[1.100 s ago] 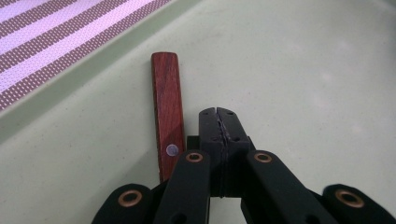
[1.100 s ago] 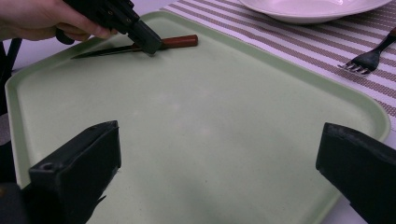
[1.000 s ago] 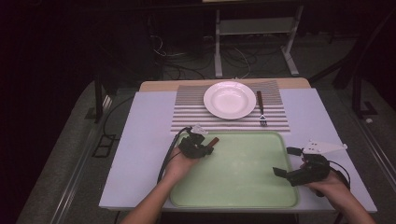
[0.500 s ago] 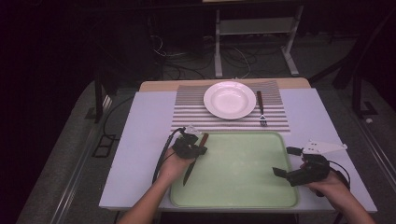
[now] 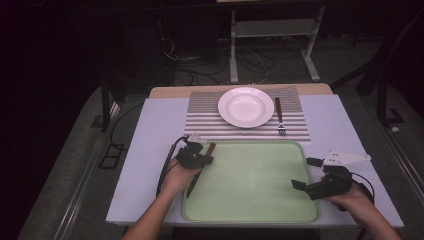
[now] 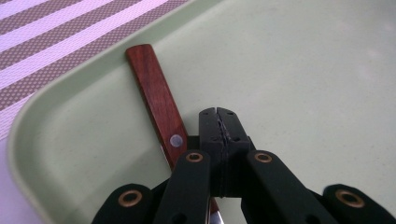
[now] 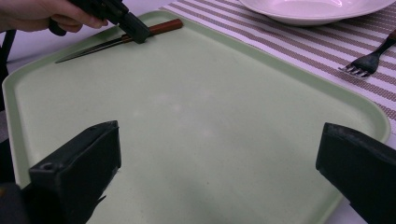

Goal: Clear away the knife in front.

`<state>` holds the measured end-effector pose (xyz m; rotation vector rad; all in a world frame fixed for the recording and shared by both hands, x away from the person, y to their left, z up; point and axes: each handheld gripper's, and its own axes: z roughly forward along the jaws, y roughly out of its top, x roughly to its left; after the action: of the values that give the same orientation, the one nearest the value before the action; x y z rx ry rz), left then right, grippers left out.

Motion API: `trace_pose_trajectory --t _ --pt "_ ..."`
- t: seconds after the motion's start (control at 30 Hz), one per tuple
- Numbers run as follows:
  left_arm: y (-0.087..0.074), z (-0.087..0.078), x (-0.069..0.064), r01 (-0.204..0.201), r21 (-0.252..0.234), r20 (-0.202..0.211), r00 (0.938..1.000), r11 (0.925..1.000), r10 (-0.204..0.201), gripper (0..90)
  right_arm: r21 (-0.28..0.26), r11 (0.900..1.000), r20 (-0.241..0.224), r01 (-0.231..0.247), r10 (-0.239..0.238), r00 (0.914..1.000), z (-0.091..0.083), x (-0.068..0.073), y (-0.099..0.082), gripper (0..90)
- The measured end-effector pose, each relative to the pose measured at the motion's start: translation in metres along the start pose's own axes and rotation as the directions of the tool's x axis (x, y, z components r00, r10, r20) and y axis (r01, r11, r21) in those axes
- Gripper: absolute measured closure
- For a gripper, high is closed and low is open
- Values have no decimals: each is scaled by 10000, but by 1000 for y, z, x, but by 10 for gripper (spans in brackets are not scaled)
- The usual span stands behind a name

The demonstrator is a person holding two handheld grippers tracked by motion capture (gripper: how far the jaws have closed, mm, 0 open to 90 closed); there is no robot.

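Knife (image 6: 158,105) | left claw (image 6: 218,126) clenched, seemingly gripping it; blade hidden beneath | right claw (image 7: 219,172) released over tray (image 7: 196,93)

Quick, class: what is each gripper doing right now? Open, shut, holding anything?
Left gripper: jaws shut beside the knife on the tray; whether it grips it cannot be told.
Right gripper: open, holding nothing.

left tongs (image 6: 218,122) – jaws closed | right tongs (image 7: 215,154) – jaws wide apart
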<state>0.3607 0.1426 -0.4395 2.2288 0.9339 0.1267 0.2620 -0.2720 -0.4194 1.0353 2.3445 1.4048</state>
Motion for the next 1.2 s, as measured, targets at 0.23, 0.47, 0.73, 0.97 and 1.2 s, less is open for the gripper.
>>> trace_pose_trajectory --t 0.23,0.47,0.73,0.97,1.2 --pt "-3 -5 7 197 -48 -154 9997 9998 -197 893 0 10000 5 -12 12 10000 0 0 0 2" --pt "-7 -11 16 396 -43 -378 9985 9992 -398 892 24 10000 -22 -1 1 10000 0 0 0 2" --pt "-10 -15 20 534 -53 -492 9974 9986 -536 870 28 10000 -33 -11 11 10000 0 0 0 2" --pt "-8 -17 16 423 -281 -552 9975 9987 -438 738 34 10000 -30 -12 13 10000 0 -1 0 2" --pt "-6 -31 11 272 -1024 -343 9989 9944 -308 542 53 10000 -41 -24 25 10000 0 0 -1 2"
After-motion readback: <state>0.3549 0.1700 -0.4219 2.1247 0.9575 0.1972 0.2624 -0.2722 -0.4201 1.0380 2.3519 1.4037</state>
